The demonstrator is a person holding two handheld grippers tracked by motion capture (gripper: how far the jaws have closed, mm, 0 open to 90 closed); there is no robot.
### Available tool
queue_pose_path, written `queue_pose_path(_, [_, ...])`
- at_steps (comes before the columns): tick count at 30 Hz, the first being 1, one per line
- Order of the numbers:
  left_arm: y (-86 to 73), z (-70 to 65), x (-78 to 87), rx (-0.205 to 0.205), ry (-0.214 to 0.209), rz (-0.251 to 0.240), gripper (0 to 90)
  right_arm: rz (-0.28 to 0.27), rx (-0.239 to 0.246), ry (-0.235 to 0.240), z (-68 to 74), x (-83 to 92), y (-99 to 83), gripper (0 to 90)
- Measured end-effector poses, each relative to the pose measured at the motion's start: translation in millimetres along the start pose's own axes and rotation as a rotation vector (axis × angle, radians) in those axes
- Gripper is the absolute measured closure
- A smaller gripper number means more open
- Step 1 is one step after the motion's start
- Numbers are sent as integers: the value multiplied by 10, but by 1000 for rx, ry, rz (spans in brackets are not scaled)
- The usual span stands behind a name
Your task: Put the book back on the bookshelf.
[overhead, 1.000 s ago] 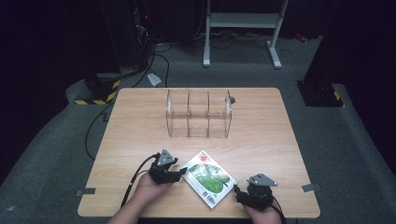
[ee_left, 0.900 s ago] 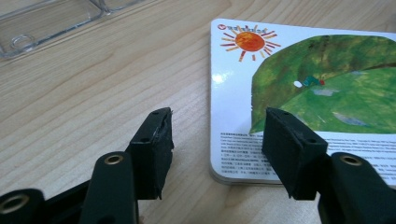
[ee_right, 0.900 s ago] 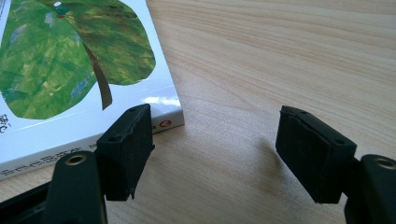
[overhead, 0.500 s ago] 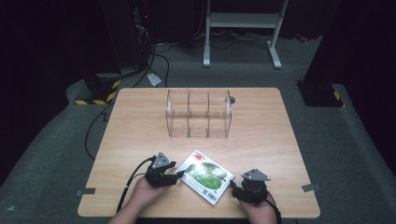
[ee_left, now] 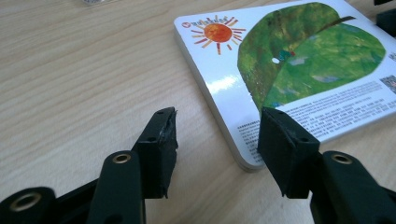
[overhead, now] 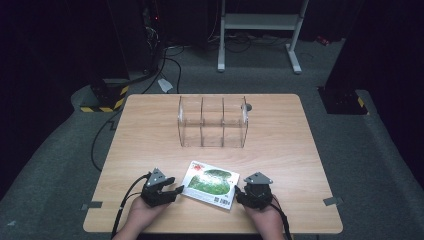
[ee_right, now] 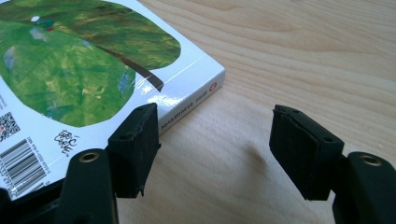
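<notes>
Two open tongs, left point(overhead: 172, 191) and right point(overhead: 239, 197), have just been narrowing beside a flat book point(overhead: 210, 183); grip opposite edges evenly before lifting it off the bench point(overhead: 150, 140).

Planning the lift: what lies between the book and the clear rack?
Bare tabletop, seen in the high view: nothing lies between the book and the rack.

high view: above, looking down, far | gripper views: low, close | shared: book point(overhead: 210, 183)
</notes>
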State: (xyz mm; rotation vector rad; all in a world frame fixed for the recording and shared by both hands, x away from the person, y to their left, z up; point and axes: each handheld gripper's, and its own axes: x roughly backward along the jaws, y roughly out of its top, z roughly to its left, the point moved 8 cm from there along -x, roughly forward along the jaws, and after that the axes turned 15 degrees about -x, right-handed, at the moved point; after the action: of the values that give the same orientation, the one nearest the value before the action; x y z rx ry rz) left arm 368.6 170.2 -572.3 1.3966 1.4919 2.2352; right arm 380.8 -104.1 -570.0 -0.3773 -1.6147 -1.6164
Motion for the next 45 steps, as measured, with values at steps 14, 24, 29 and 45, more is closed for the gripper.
queue_pose_path(14, [31, -59, 16, -23, 18, -5, 473, -23, -12, 43, 65, 67, 53, 325])
queue_pose_path(24, [190, -74, -185, -43, -10, -8, 475, -19, 9, 102, 184, 234, -145, 292])
queue_pose_path(29, [261, -61, -266, -53, -3, -2, 469, -24, 39, 144, 311, 319, -243, 255])
queue_pose_path(45, [275, -12, -288, -51, 3, 4, 463, 29, 53, 149, 347, 228, -343, 284])
